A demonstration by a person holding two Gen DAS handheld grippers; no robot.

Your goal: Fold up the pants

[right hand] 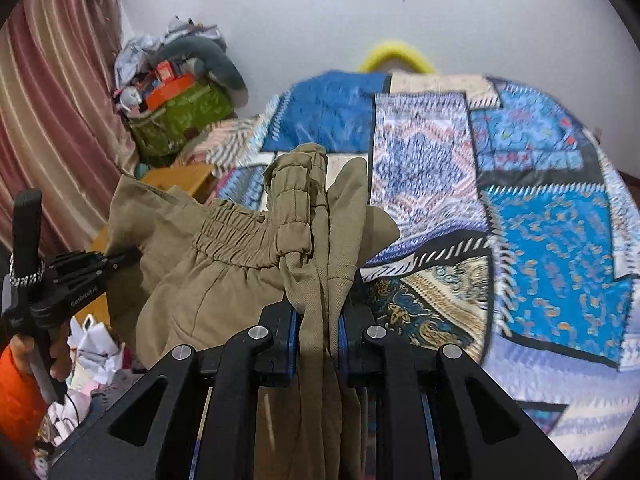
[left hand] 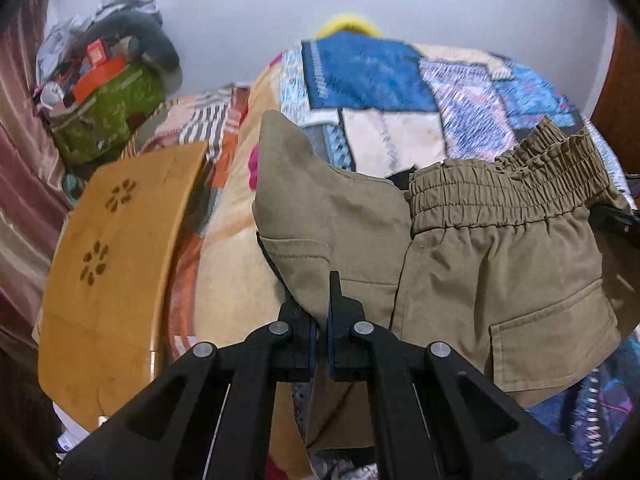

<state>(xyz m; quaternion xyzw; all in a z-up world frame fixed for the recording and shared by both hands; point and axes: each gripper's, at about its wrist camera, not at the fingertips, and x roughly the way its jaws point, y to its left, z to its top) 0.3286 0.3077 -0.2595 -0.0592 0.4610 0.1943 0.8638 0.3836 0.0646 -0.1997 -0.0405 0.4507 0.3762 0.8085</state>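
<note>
Khaki pants (left hand: pixel 480 264), woven cotton-like twill with a matte face; gathered elastic waistband (left hand: pixel 512 192) puckered into fine ridges, stitched patch pocket (left hand: pixel 552 332) with a squared flap edge. Garment is off the bed, hanging in the air between the two grippers, above a patchwork quilt (right hand: pixel 560 248) of blue, white and paisley blocks, print blurred in places. Left gripper (left hand: pixel 322 320): black linkage arms, blue-lined pads, jaws pinched nearly together on a fold of the khaki cloth near a seamed pocket corner; a peak of fabric stands up beyond the fingertips. Right gripper (right hand: pixel 318 320): jaws a little wider apart, clamped on a thick vertical bunch of the same cloth, waistband end and a drawcord-like roll bundled between the pads, fabric trailing down below the jaws. From the right wrist view, the left gripper shows at the far left edge, held in a hand (right hand: pixel 60 356) with an orange sleeve, its tip buried in the pants' edge. Elsewhere: curved wooden board (left hand: pixel 108 264), smooth, tan, with two petal-shaped cutouts, lying beside the bed; green patterned bag (left hand: pixel 104 120) stuffed with clutter and an orange box; pink striped satin curtain (right hand: pixel 52 128); yellow curved object (right hand: pixel 396 54) behind the bed against a pale wall.
</note>
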